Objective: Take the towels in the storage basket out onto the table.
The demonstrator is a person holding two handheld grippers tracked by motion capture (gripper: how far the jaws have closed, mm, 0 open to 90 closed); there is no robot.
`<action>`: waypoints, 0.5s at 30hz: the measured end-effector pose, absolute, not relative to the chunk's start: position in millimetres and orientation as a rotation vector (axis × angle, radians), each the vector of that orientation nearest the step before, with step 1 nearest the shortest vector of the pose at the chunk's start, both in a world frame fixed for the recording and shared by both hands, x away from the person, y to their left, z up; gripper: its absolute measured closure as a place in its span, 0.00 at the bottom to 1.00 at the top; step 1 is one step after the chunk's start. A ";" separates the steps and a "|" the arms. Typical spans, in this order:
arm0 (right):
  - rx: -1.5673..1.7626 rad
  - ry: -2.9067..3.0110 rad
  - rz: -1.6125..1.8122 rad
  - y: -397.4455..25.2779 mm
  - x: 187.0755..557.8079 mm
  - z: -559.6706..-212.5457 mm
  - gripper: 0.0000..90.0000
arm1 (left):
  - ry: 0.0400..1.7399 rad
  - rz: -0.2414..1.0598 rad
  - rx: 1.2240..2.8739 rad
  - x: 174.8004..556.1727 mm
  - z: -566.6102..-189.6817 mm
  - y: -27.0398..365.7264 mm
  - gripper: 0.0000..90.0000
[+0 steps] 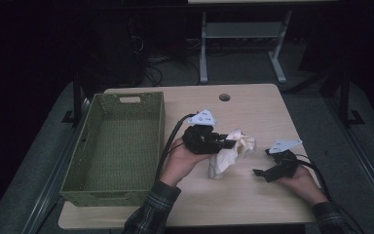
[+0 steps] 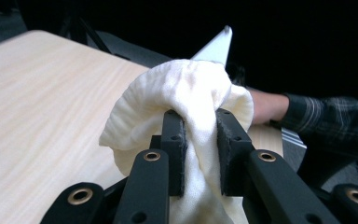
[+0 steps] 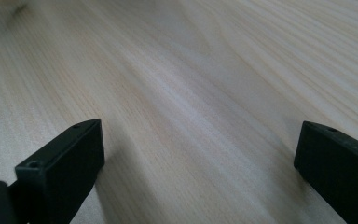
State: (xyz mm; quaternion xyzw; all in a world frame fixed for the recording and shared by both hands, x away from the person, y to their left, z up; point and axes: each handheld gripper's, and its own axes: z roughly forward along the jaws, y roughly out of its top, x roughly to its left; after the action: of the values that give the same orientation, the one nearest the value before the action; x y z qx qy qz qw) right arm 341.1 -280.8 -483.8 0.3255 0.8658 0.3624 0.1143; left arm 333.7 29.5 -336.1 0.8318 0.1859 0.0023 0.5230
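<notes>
A crumpled cream cloth (image 1: pixel 232 152) lies bunched near the middle of the wooden table (image 1: pixel 253 112). My left gripper (image 1: pixel 228 143) is shut on the cloth (image 2: pixel 182 98), whose folds bulge up between and over the two black jaws. My right gripper (image 1: pixel 259 172) rests low at the right of the cloth, apart from it, held by a hand in a plaid sleeve. In the right gripper view its jaws stand wide apart over bare wood (image 3: pixel 191 93), and the right gripper (image 3: pixel 200 149) holds nothing.
A green woven basket (image 1: pixel 85 146) sits on the table's left side, with nothing visible inside. A cable hole (image 1: pixel 224 97) lies near the table's far edge. Desk legs and cables stand on the dark floor behind.
</notes>
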 end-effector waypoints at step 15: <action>0.955 2.538 1.063 -280.8 341.1 -483.8 0.01 | 0.434 -0.097 2.092 339.1 -396.3 2.0 0.83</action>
State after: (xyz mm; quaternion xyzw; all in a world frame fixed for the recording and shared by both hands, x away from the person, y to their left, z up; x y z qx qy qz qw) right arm 341.1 -280.8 -483.8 0.3257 0.8657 0.3626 0.1141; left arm 339.1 2.0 -396.3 0.8577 0.1781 -0.0398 0.4807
